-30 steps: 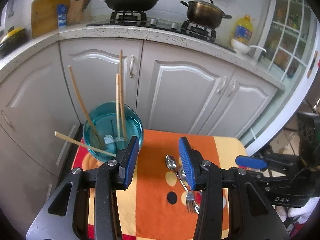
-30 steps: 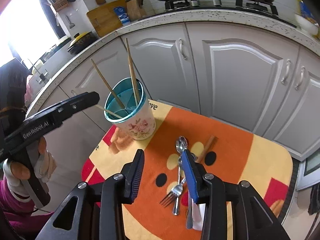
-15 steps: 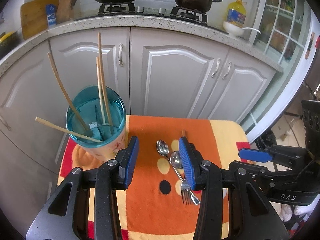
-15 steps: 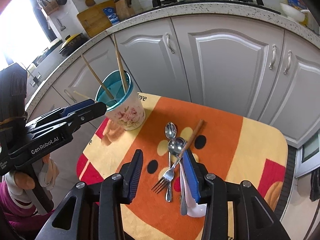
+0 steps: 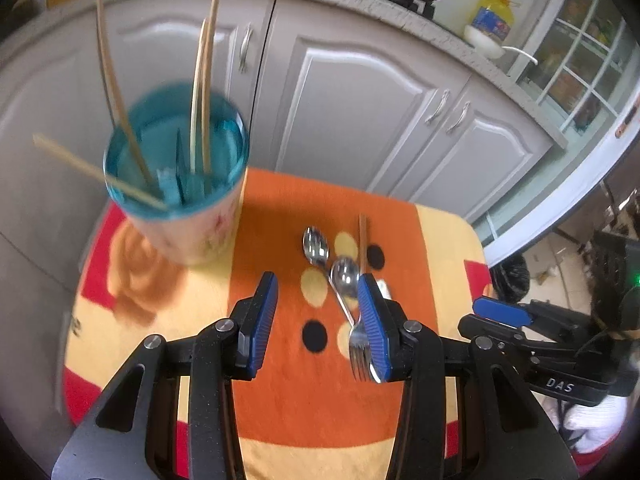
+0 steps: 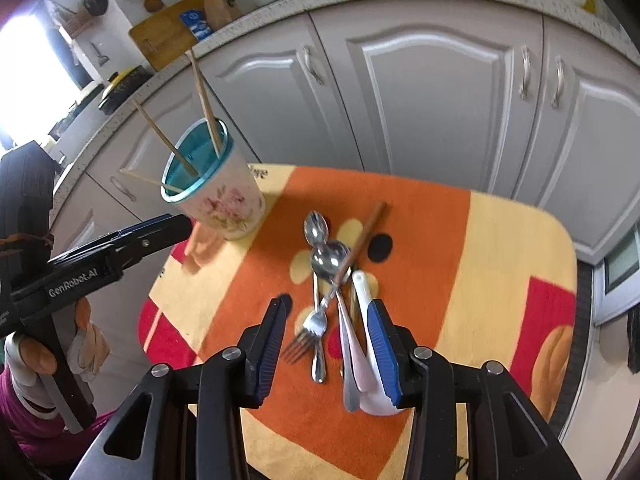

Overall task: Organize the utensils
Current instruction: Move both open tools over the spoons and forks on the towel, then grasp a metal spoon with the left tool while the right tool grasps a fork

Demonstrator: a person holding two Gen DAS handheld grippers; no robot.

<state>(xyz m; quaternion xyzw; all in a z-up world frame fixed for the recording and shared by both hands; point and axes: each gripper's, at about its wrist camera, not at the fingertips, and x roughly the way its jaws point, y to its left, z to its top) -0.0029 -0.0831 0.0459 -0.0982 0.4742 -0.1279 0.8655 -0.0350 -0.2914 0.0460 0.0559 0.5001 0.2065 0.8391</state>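
Approach step, nothing yet picked up. The right tool (image 6: pixel 328 344) hangs over the loose cutlery pile (image 6: pixel 336 300) on the orange-patterned bench (image 6: pixel 500 264), jaws parted and empty, with a fork (image 6: pixel 310 330) and spoons lying between and below them. The left tool (image 5: pixel 316 324) stands wide and empty over the same pile. The cup (image 6: pixel 216 188) holding chopsticks (image 6: pixel 204 100) stands near, upright. Judged next: lower the right tool onto one handle and close.
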